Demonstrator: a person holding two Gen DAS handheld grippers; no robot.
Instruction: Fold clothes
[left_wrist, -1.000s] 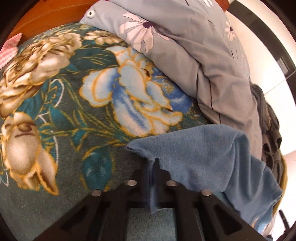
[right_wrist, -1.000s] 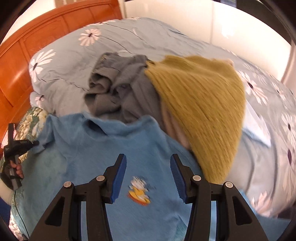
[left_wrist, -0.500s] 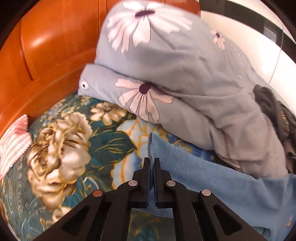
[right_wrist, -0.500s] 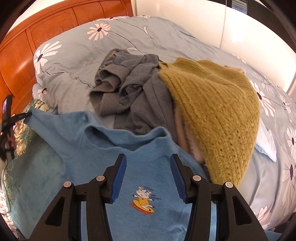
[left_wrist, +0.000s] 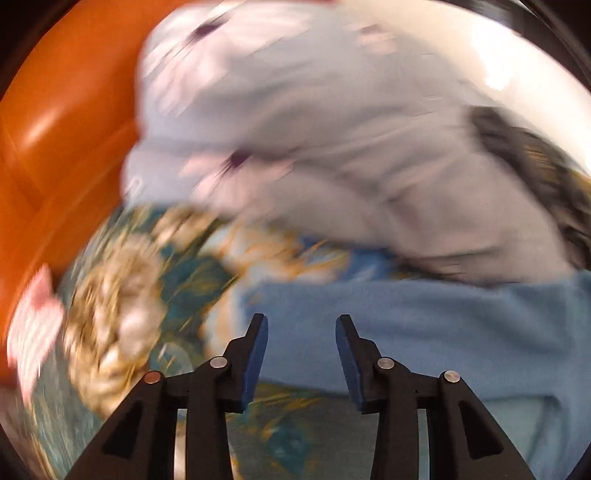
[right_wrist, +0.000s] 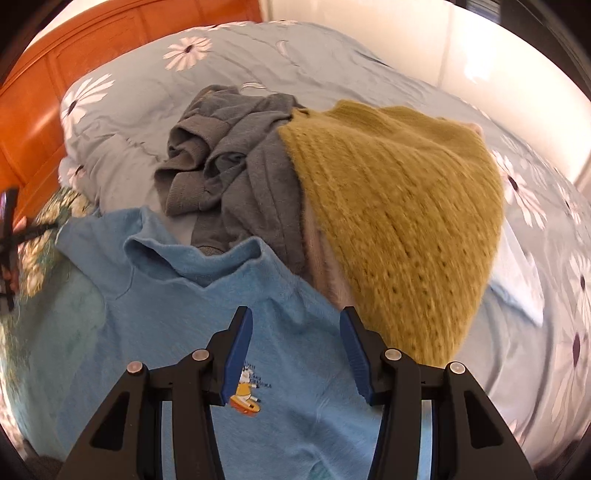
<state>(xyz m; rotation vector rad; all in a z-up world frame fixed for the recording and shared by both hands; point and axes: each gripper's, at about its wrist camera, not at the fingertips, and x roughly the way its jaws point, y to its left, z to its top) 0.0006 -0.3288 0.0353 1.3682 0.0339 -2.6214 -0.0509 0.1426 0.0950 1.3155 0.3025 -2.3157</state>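
A light blue sweater (right_wrist: 184, 325) with a small cartoon print (right_wrist: 245, 397) lies spread on the bed, its collar toward the pile of clothes. My right gripper (right_wrist: 295, 321) hovers open just above its chest with nothing between the fingers. In the blurred left wrist view the sweater's sleeve (left_wrist: 424, 325) lies flat across the floral blanket (left_wrist: 122, 295). My left gripper (left_wrist: 301, 325) is above the sleeve's end, its jaws opening, with no cloth between the pads. The left gripper (right_wrist: 11, 243) also shows at the far left edge of the right wrist view.
A grey garment (right_wrist: 229, 158) and a mustard knitted sweater (right_wrist: 399, 214) are heaped beyond the blue sweater on a grey daisy-print duvet (right_wrist: 332, 62). An orange wooden headboard (left_wrist: 55, 147) runs along the left. A pink-and-white cloth (left_wrist: 33, 332) lies by it.
My left gripper, shut on the sleeve's edge in both earlier frames, has let it go and risen; the sleeve now lies flat. The right gripper drifted slightly and stayed open.
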